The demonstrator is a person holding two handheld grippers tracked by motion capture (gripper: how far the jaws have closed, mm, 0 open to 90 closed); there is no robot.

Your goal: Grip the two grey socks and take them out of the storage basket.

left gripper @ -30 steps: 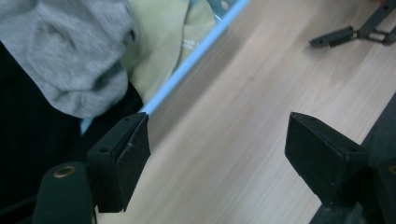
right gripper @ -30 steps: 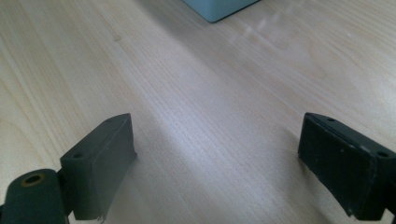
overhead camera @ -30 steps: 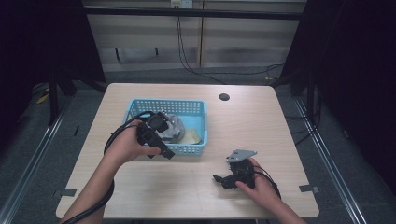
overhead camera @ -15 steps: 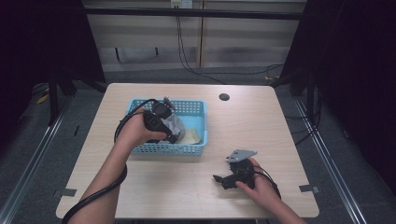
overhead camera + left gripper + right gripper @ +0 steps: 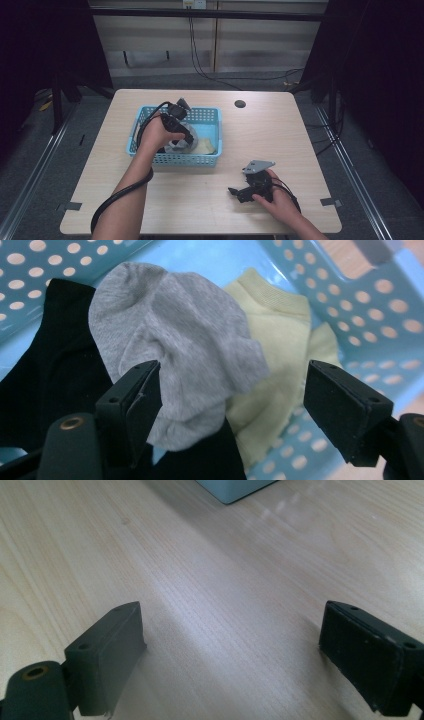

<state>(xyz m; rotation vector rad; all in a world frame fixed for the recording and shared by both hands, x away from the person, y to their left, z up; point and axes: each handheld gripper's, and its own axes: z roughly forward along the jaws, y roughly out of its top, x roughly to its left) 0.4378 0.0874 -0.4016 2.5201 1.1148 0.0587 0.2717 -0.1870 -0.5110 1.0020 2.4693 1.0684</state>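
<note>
Left tool [image 5: 232,390] over grey sock [image 5: 175,350] — black sock [image 5: 45,365] half-hidden.

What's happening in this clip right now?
A person at a wooden table works a claw in each hand. The left claw is down inside the blue basket, jaws open around a grey sock that lies on a black sock beside a pale yellow sock. Nothing is gripped yet. The right claw rests low over bare tabletop near the front edge, jaws open and holding nothing.
</note>
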